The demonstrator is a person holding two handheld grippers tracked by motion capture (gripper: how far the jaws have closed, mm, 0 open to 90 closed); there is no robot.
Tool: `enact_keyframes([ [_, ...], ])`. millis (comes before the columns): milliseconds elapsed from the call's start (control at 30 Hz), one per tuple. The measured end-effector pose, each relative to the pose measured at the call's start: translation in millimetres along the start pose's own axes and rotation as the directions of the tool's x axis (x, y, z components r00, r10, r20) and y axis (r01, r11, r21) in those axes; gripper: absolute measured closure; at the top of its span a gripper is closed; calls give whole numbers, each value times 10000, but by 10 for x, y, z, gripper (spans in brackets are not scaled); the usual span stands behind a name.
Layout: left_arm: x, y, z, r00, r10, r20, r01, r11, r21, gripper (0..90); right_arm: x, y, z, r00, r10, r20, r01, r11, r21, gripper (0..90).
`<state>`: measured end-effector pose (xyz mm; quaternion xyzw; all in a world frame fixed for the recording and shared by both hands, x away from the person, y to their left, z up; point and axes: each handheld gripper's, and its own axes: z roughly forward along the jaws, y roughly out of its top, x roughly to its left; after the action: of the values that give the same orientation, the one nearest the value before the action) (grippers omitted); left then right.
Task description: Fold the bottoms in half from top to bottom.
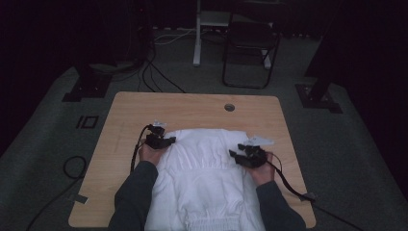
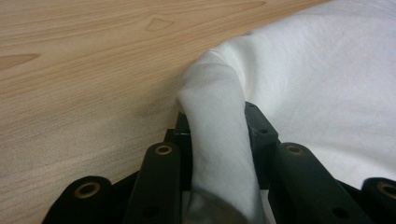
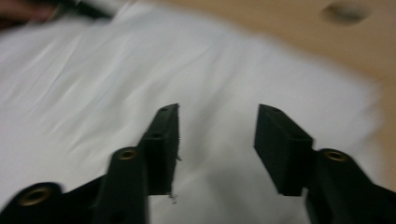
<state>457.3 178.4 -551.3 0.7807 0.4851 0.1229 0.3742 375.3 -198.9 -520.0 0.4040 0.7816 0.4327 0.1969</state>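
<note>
Between my left gripper (image 2: 217, 154) fingers a fold of the white garment (image 1: 202, 163) is pinched tight, the rest spread on the table (image 1: 192, 103). My right gripper (image 3: 217, 149) hovers open above cloth, so I'd grab that edge before lifting evenly.

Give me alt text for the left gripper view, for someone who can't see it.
A hand-held gripper, its two black jaws rising from the bottom, is shut on a bunched fold of white garment. The rest of the cloth spreads to the right, and the light wooden table lies at left and above.
</note>
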Motion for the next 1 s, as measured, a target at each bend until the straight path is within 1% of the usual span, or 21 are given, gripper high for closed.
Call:
enact_keyframes([
  [67,-1,-3,0,10000,-11,-11,11,10000,-22,724,-176,118,39,9986,87,526,-83,9999,-90,430],
  [133,0,-9,1,10000,-41,-1,41,10000,-68,724,-382,196,134,9958,428,812,-408,9988,-262,377],
  [167,0,-9,1,10000,-41,-1,41,10000,-68,723,-382,196,134,9958,428,812,-408,9988,-262,377],
  [200,5,-12,1,10000,-46,27,47,9999,-97,723,-563,227,274,9927,898,806,-890,9959,-137,304],
  [233,5,-12,1,10000,-46,27,47,9999,-97,722,-563,227,274,9927,898,806,-890,9959,-137,304],
  [267,9,-12,1,10000,-13,49,13,10000,-92,722,-675,223,430,9911,981,895,-1009,9945,269,274],
  [300,9,-12,1,10000,-13,49,13,10000,-92,721,-709,213,497,9921,986,776,-1021,9939,422,253],
  [333,11,-16,2,10000,4,62,-3,9999,-132,721,-733,204,563,9924,1067,616,-1106,9918,633,231],
  [367,11,-16,2,10000,4,62,-3,9999,-132,720,-733,204,563,9924,1067,616,-1106,9918,633,231],
  [433,11,-22,3,10000,-11,78,13,9998,-181,719,-767,181,697,9912,1046,812,-1122,9891,953,218],
  [500,10,-22,2,10000,-2,63,3,9998,-177,719,-786,164,757,9893,1220,801,-1303,9855,1087,214],
  [567,10,-24,2,10000,-6,59,7,9998,-185,719,-784,157,782,9892,1167,888,-1271,9843,1225,206],
  [600,9,-24,1,10000,5,41,-4,9998,-175,718,-773,136,823,9902,985,991,-1124,9827,1473,201],
  [667,3,-26,1,10000,7,-4,-7,9998,-193,714,-774,111,845,9893,1073,990,-1218,9805,1541,203],
  [767,5,-31,1,10000,16,5,-16,9997,-228,712,-757,87,845,9885,1120,1021,-1252,9830,1343,216],
  [800,9,-34,1,10000,-7,31,7,9997,-259,713,-738,80,836,9897,1061,959,-1180,9847,1283,313],
  [833,9,-34,1,10000,-7,31,7,9997,-259,712,-734,82,823,9920,1060,691,-1141,9855,1254,404],
  [900,14,-32,-1,9998,-184,98,186,9996,-226,718,-731,89,803,9913,1302,201,-1317,9829,1287,660],
  [933,22,-31,-1,9992,-354,207,359,9991,-217,730,-742,89,799,9877,1561,-87,-1535,9786,1371,741],
  [967,36,-30,-5,9982,-499,342,505,9986,-162,746,-742,90,799,9854,1692,-178,-1652,9766,1373,787],
  [1000,54,-23,-12,9970,-640,441,647,9978,-134,763,-725,96,795,9879,1546,-122,-1516,9792,1348,807],
])
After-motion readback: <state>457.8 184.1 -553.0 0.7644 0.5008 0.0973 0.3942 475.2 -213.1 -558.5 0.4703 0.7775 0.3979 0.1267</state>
